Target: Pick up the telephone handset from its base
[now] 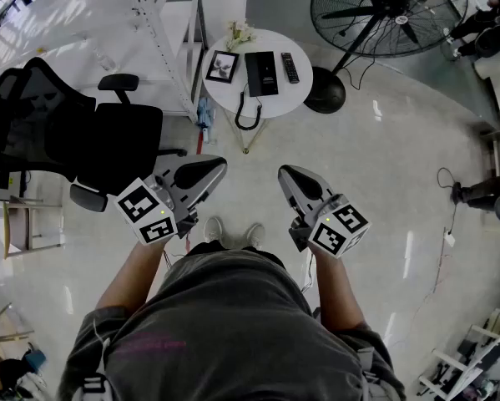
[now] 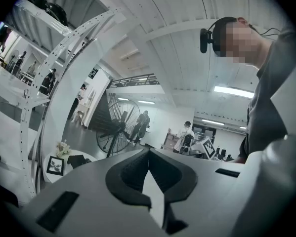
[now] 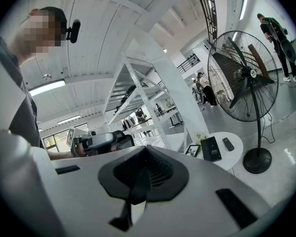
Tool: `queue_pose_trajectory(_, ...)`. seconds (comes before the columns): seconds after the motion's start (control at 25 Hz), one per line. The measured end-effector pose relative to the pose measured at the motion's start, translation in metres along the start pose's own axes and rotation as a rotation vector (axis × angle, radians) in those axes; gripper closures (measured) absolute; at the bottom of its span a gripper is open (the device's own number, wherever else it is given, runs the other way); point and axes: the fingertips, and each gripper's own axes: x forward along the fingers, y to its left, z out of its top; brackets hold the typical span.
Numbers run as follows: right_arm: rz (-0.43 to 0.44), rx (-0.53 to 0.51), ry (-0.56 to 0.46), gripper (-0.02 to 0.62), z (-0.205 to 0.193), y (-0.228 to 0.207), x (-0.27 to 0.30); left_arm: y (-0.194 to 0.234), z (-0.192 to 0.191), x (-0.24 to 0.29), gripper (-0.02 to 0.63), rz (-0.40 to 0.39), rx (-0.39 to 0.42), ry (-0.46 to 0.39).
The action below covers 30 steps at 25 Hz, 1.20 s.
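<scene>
The black telephone (image 1: 261, 73) lies on a small round white table (image 1: 304, 90) far ahead of me, its coiled cord (image 1: 248, 112) hanging over the near edge. I cannot make out the handset apart from the base at this distance. Both grippers are held level at waist height, well short of the table. My left gripper (image 1: 220, 164) is shut with nothing in it, and my right gripper (image 1: 283, 172) also has its jaws together and empty. The left gripper view shows the telephone (image 2: 77, 160) small at lower left; the right gripper view shows the telephone (image 3: 211, 148) beyond the jaws.
On the table stand a framed picture (image 1: 223, 66), a remote (image 1: 290, 67) and small flowers (image 1: 239, 32). A large pedestal fan (image 1: 389, 11) is right of the table, a white rack (image 1: 162, 32) left of it, and a black office chair (image 1: 66, 132) at my left.
</scene>
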Motion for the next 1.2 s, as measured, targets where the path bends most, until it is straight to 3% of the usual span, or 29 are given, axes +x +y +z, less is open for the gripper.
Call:
queue_pose_trajectory(0.52, -0.028, 0.034, 0.01, 0.574, -0.003, -0.022, -0.016, -0.008, -0.013, 0.016, 0.591, 0.013, -0.02, -0.01)
queue_pose_trajectory(1.2, 0.007, 0.074, -0.011, 0.574, -0.009, -0.046, -0.072, -0.056, -0.031, 0.045, 0.591, 0.039, -0.002, -0.002)
